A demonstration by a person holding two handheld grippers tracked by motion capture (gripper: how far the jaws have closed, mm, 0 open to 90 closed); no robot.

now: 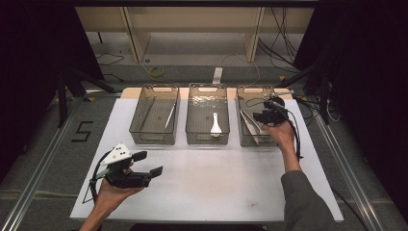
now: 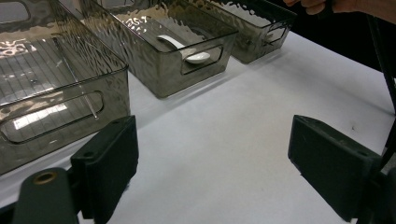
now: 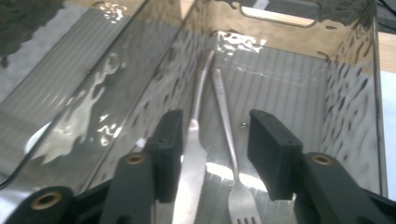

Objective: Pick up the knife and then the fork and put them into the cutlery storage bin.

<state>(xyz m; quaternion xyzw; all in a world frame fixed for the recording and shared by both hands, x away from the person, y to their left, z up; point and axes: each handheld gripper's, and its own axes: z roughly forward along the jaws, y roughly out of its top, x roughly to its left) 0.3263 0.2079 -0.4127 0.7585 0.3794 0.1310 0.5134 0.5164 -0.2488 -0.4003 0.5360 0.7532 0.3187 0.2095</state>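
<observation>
Three smoky clear plastic bins stand in a row at the back of the white table [image 1: 216,187]. My right gripper [image 1: 260,118] reaches down into the right bin [image 1: 255,90]. Its jaws are open above a table knife [image 3: 191,168] and a fork [image 3: 232,186] that lie side by side on the bin floor, and the pads press on neither. My left gripper [image 1: 150,163] is held open over the front left of the table with nothing between its jaws [image 2: 212,154]. A white spoon [image 1: 215,126] [image 2: 187,49] lies in the middle bin [image 1: 207,140].
The left bin [image 1: 154,139] holds a thin metal stick [image 1: 170,115] [image 2: 77,77]. Bare white table spreads between the bins and the front edge. Cables trail from the right gripper past the table's right edge. Dark curtains flank the table.
</observation>
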